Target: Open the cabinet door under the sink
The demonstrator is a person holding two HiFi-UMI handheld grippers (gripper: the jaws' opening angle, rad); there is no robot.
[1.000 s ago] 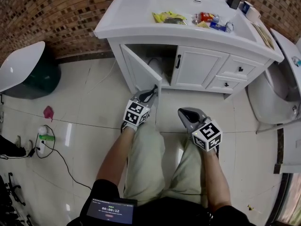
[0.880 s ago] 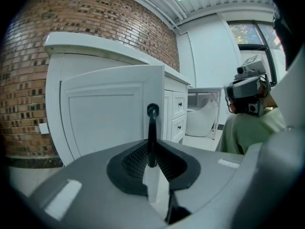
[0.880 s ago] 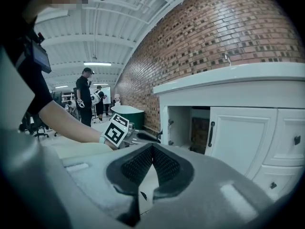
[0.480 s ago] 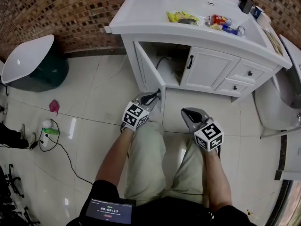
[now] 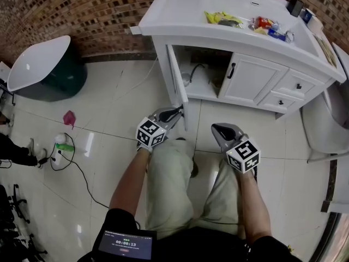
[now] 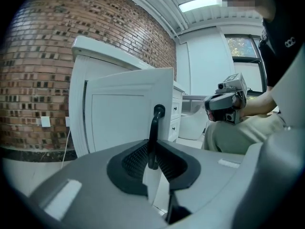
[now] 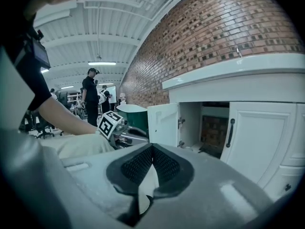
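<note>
Two grippers low at the vanity, left one on the door handle

Pale tiled floor [image 5: 109, 119] fills most of the head view, with a brick wall [image 5: 82, 10] along the top. The white sink vanity [image 5: 180, 15] stands against that wall, upper centre to right. A dark green bin [image 5: 41, 70] with a white lid sits on the floor well to the vanity's left.

The cabinet door [image 5: 177, 83] under the basin is the vanity's left-hand one. It stands wide open, pointing out toward you and seen nearly edge-on from the head. The compartment behind it is exposed, with a dark hose or cable inside; can't tell which. The neighbouring door [image 5: 248, 81] to the right is closed flat, and the two drawers [image 5: 294, 86] beyond it are closed too.

Your left gripper [image 5: 173, 113] is at the free edge of the open door. In its own view its jaws are clamped on the black bar handle [image 6: 153, 137], one pad on each side, and the bar runs up out of the pads to its mount on the door panel. Your right gripper [image 5: 221, 131] hangs above your right thigh, apart from the vanity and touching nothing. Its jaws are pressed together with nothing between them.

Small stuff: coloured packets [image 5: 223, 18] lie in the basin, and a pink scrap [image 5: 69, 118] lies on the floor near the bin.
</note>
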